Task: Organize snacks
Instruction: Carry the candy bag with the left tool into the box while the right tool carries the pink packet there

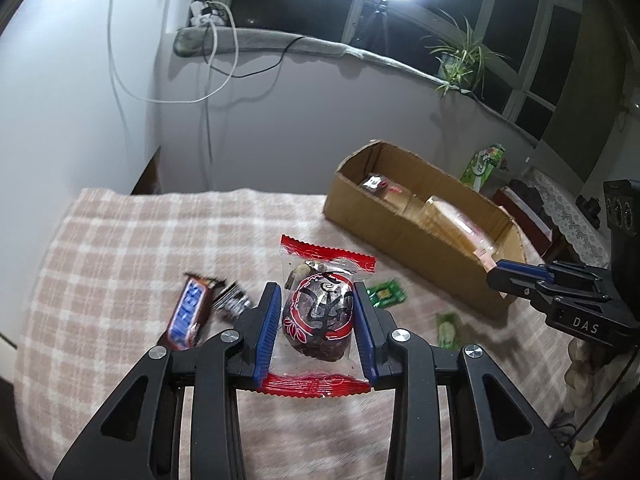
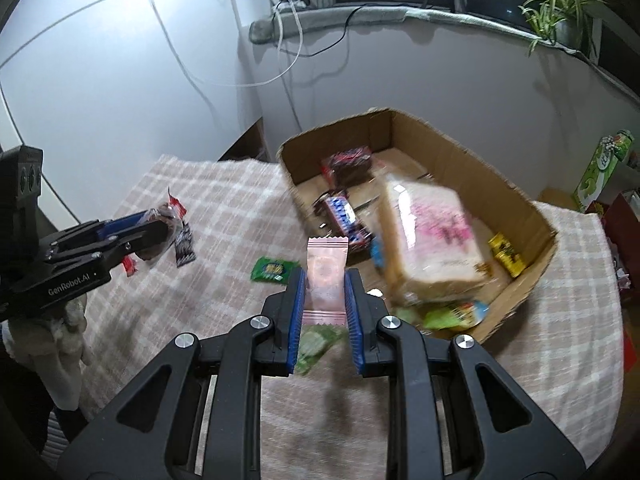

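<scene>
I am gripping a clear, red-edged packet holding a dark round cake (image 1: 318, 314) with my left gripper (image 1: 316, 316); its blue pads (image 1: 267, 332) are pressing on both sides of the wrapper, and the packet is hanging above the checked cloth (image 1: 120, 240). In the right wrist view that same gripper (image 2: 158, 226) is sitting at nine o'clock with the cake packet poking out past its tips.

My right gripper (image 2: 325, 292) is clamping a small pink sachet (image 2: 326, 276) between its pads, the sachet standing upright with its crimped top toward twelve o'clock. In the left wrist view the right gripper (image 1: 500, 274) is showing at three o'clock, in front of the near corner of the box.

The cardboard box (image 2: 532, 208) is lying open at about one o'clock from the pink sachet. Inside it I am seeing a large wrapped bread loaf (image 2: 432, 240), a blue-lettered chocolate bar (image 2: 344, 216) at its left, a dark red packet (image 2: 348, 164) toward the far end and a yellow packet (image 2: 506, 254) by the right wall.

On the cloth, a Snickers bar (image 1: 188, 312) is lying at nine o'clock from the cake packet, with a black-and-white wrapper (image 1: 232, 300) just beside it. A green candy packet (image 1: 386, 292) is lying at three o'clock, and a paler green one (image 1: 448, 330) nearer the box. A green carton (image 2: 600, 168) is standing beyond the box, and a potted plant (image 2: 560, 12) on the window sill.
</scene>
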Demonstrator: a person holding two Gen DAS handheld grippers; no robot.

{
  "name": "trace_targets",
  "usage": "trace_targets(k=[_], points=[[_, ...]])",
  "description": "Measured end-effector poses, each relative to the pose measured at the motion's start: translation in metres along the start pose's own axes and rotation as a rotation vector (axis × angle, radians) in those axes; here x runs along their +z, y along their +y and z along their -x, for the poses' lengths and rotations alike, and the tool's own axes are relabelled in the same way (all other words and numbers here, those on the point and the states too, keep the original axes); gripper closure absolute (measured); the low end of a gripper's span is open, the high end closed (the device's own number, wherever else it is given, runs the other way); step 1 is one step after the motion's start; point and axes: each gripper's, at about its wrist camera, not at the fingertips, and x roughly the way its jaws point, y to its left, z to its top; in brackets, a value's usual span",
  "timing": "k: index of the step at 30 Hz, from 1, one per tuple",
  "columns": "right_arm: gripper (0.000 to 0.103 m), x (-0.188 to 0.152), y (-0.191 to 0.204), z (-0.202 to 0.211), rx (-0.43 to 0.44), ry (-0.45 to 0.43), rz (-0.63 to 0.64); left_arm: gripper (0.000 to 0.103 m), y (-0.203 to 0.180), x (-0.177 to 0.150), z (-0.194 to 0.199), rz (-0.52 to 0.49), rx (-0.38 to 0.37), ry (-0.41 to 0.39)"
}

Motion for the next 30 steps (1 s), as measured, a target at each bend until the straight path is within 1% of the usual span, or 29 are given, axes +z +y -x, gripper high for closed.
trace_targets(k=[7,16,30], points=[[0.082,0.015,-0.029,0.006,-0.018,-0.025,-0.023,0.069,-0.025,0.017,-0.013,-0.029,-0.016,-0.006],[0.082,0.036,-0.063,-0.004,-0.042,-0.029,-0.034,0.069,-0.052,0.035,-0.034,-0.055,-0.039,-0.002],[0.082,0.04,-0.108,-0.022,-0.067,-0.013,-0.069,0.069,-0.085,0.065,-0.077,-0.088,-0.052,0.017]])
